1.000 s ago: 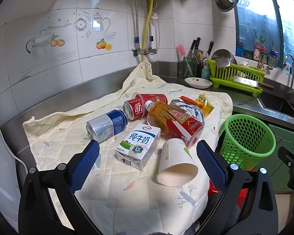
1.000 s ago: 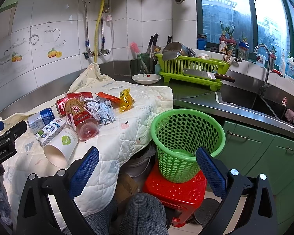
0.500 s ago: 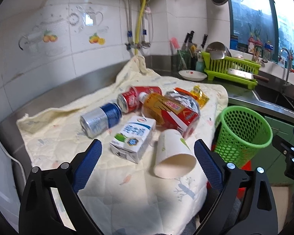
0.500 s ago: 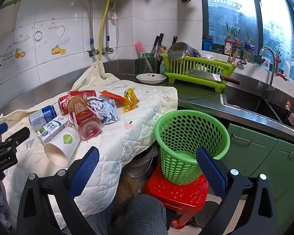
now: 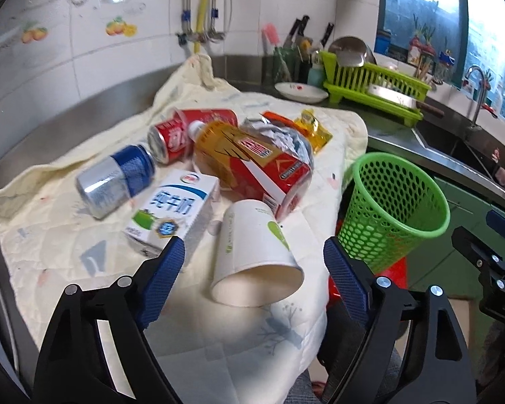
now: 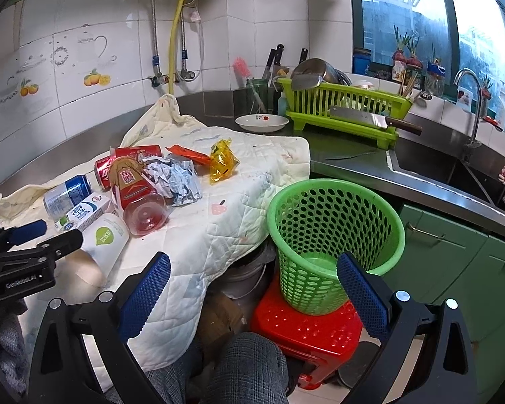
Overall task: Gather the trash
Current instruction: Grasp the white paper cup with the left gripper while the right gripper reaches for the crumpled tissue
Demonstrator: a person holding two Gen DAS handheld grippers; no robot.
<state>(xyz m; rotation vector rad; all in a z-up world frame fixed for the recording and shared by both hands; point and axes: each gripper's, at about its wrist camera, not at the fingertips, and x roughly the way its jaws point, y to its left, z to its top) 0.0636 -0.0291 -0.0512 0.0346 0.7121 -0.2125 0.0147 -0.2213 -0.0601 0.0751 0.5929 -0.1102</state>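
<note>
A white paper cup (image 5: 252, 232) lies on its side on the quilted cloth (image 5: 235, 330), mouth toward me. My left gripper (image 5: 253, 247) straddles it. Its jaws are closing and the blue pads (image 5: 163, 272) stand clear of the cup's walls. Behind the cup lie a milk carton (image 5: 175, 208), a blue can (image 5: 118, 178), a red can (image 5: 168, 138), a red-labelled bottle (image 5: 252, 165), crumpled paper (image 6: 175, 178) and a yellow wrapper (image 6: 222, 161). The green basket (image 6: 333, 235) stands on a red stool (image 6: 306, 326). My right gripper (image 6: 252, 262) hangs open beside the basket, holding nothing.
A green dish rack (image 6: 340, 107) with a cleaver (image 6: 370, 118), a white plate (image 6: 262, 123) and a knife holder stand at the back. The sink (image 6: 447, 168) and tap are at the right. A person's knee in checked trousers (image 6: 245, 367) is below the counter edge.
My left gripper has come forward and down onto the paper cup and its jaws have narrowed. The right gripper has drifted slightly closer to the basket.
</note>
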